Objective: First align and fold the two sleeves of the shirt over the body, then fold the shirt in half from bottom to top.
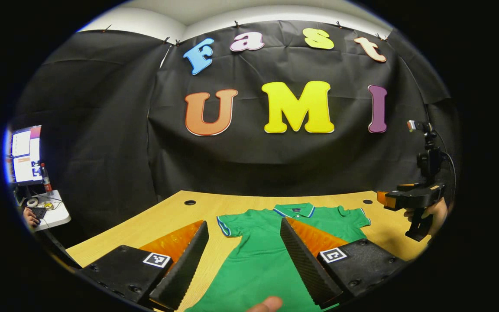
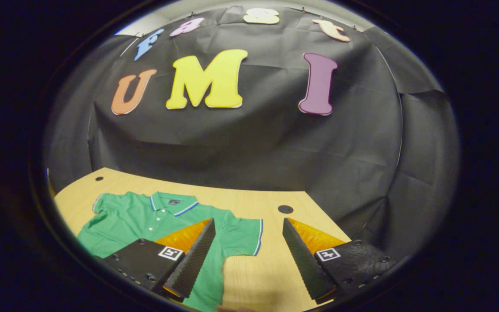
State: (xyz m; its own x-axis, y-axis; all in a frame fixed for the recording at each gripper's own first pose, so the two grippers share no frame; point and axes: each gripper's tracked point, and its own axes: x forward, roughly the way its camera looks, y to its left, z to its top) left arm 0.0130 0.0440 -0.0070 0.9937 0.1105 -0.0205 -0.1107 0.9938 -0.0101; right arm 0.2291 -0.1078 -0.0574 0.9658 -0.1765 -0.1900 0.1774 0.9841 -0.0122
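table: light wood top, dark round holes near both far corners | on it: green polo shirt lying flat, collar toward far edge, both sleeves spread out, unfolded | my view: bare wood beside each sleeve

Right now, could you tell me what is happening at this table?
A person holds a hand-held gripper in each hand above a green polo shirt lying flat on the wooden table, collar toward the far wall. Both sleeves are spread out, so no fold is made yet. The left hand-held gripper is open above the shirt's body and left sleeve. The right hand-held gripper is open near the right sleeve, over its edge and the bare table beside it.
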